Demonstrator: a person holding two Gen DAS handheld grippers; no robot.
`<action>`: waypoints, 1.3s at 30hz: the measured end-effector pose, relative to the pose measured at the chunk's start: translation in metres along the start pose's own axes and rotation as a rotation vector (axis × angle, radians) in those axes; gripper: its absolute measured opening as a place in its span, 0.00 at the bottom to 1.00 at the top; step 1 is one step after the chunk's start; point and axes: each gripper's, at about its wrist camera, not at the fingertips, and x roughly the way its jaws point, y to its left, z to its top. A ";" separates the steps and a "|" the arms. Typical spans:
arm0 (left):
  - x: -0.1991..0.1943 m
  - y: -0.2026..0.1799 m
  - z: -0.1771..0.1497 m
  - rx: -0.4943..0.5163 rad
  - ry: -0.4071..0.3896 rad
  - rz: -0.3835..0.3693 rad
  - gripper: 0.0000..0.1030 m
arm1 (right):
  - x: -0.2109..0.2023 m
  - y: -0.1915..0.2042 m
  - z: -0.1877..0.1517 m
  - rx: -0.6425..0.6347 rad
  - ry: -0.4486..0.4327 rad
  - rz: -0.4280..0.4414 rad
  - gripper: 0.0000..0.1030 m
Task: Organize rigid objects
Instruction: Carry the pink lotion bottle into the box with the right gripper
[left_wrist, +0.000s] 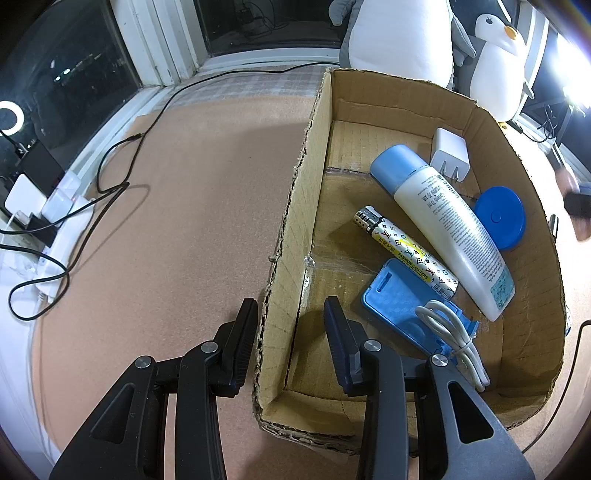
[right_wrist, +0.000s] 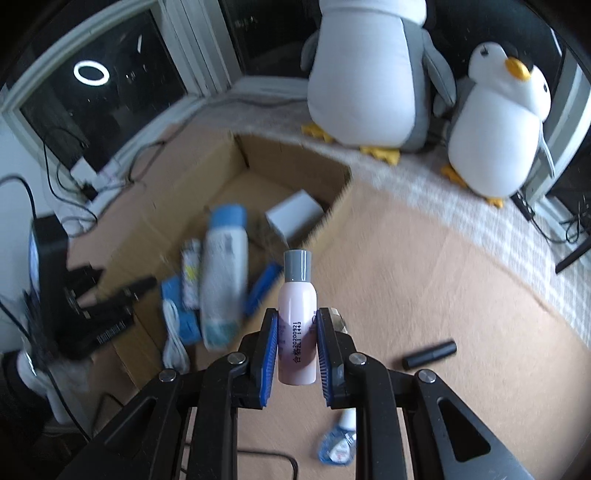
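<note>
A cardboard box (left_wrist: 517, 155) holds a white bottle with a blue cap (left_wrist: 443, 218), a patterned lighter (left_wrist: 406, 254), a blue phone case (left_wrist: 399, 299), a white cable (left_wrist: 454, 336), a blue round lid (left_wrist: 502, 216) and a white charger (left_wrist: 450, 151). My left gripper (left_wrist: 291, 328) is open, its jaws on either side of the box's left wall (left_wrist: 295, 206). My right gripper (right_wrist: 297, 350) is shut on a pink bottle with a grey cap (right_wrist: 298, 314), held up beside the box (right_wrist: 258, 162).
A black tube (right_wrist: 428, 354) and a small blue-and-white bottle (right_wrist: 338, 446) lie on the cork table at right. Two plush penguins (right_wrist: 498, 129) stand behind the box. A power strip and cables (left_wrist: 55, 221) lie at the table's left edge.
</note>
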 end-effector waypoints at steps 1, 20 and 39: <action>0.000 0.000 0.000 0.000 0.000 0.000 0.35 | 0.000 0.003 0.004 0.001 -0.007 0.004 0.18; -0.001 -0.002 0.000 -0.003 -0.001 -0.001 0.35 | 0.028 0.035 0.038 0.009 -0.020 0.037 0.18; -0.001 -0.001 0.000 -0.002 -0.001 -0.001 0.35 | 0.051 0.037 0.045 0.000 0.009 -0.009 0.18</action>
